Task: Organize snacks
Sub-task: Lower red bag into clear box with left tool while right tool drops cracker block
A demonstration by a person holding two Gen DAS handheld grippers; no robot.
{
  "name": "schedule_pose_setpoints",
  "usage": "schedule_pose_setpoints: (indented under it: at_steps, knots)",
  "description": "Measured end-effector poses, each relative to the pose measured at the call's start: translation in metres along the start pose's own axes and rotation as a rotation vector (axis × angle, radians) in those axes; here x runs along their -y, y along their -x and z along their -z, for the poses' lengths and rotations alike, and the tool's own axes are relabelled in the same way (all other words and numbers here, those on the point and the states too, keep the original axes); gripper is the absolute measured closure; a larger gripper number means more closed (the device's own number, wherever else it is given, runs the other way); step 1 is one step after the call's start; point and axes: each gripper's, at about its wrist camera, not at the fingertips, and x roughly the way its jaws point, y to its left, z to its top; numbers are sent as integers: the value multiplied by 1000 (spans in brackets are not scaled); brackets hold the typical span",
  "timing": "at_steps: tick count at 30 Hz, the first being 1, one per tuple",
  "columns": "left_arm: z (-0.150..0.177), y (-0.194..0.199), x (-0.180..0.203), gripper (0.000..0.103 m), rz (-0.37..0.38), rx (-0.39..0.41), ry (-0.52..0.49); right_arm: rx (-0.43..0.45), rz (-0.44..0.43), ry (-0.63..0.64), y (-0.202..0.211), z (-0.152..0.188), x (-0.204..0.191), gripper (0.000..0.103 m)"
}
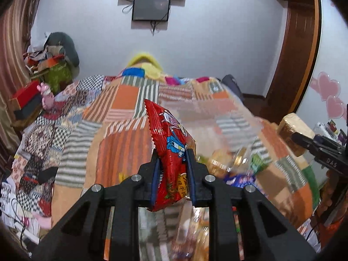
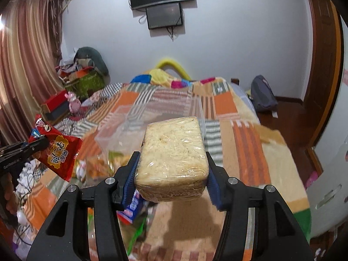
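Snacks are in both grippers, lifted above the bed point(image 2: 245, 117). The left gripper point(image 1: 171, 158) has its jaws closed narrow on a red snack packet point(image 1: 171, 137), whose long axis runs forward and up out of the jaws. The right gripper point(image 2: 171, 167) has its jaws spread wide around a wrapped noodle block point(image 2: 171, 150), gripped across its width, long axis pointing ahead. A clear plastic box point(image 2: 152, 113) lies on the quilt directly ahead of the right jaws, toward the bed's middle, so the right hand looks nearer to it. Loose snacks point(image 2: 102, 165) lie blurred at the bed's near edge, between and below the grippers.
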Motion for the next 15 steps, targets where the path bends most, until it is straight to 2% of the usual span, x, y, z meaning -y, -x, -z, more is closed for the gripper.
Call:
schedule_pose_setpoints:
  at_steps: [7,15]
  knots:
    - [-37,-21,16,81,32,41,-6,44,10,14,-17,-24,-2,51]
    - [-65,-67,28,81,40,40,1,25,23,40,-58,-41,-5,51]
